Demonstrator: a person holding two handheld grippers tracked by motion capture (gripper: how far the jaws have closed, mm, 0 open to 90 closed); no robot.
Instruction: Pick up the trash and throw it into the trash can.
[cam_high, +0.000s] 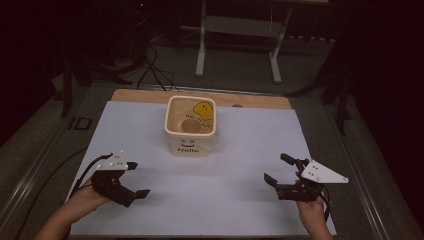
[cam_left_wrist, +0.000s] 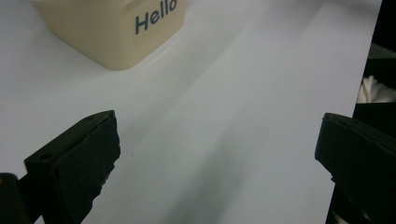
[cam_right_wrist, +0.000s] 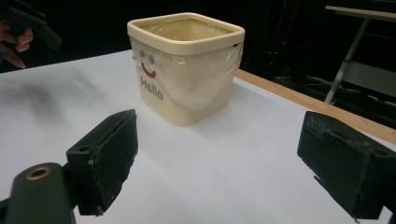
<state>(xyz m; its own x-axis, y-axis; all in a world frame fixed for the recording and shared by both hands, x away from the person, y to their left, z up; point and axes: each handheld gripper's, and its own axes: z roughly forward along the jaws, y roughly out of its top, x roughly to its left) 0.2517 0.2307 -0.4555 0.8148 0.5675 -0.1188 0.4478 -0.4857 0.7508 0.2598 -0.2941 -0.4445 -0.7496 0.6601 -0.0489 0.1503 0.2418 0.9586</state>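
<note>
A cream square bin (cam_high: 191, 126) marked "Hello" stands at the middle back of the white table (cam_high: 240, 200). Inside it lie a yellow thing (cam_high: 202, 110) and a round brown thing (cam_high: 190, 126). A clear liner is folded over its rim (cam_right_wrist: 187, 41). My left gripper (cam_high: 137, 179) hovers open at the front left, empty, with the bin's lower corner (cam_left_wrist: 116, 42) ahead of it. At the front right my right gripper (cam_high: 279, 169) is open and empty, facing the bin (cam_right_wrist: 187, 70).
The table's wooden far edge (cam_high: 250, 100) lies behind the bin. A white table frame (cam_high: 237, 40) and cables (cam_high: 152, 70) stand on the dark floor beyond. The other hand with its gripper (cam_right_wrist: 28, 28) is at the top left of the right gripper view.
</note>
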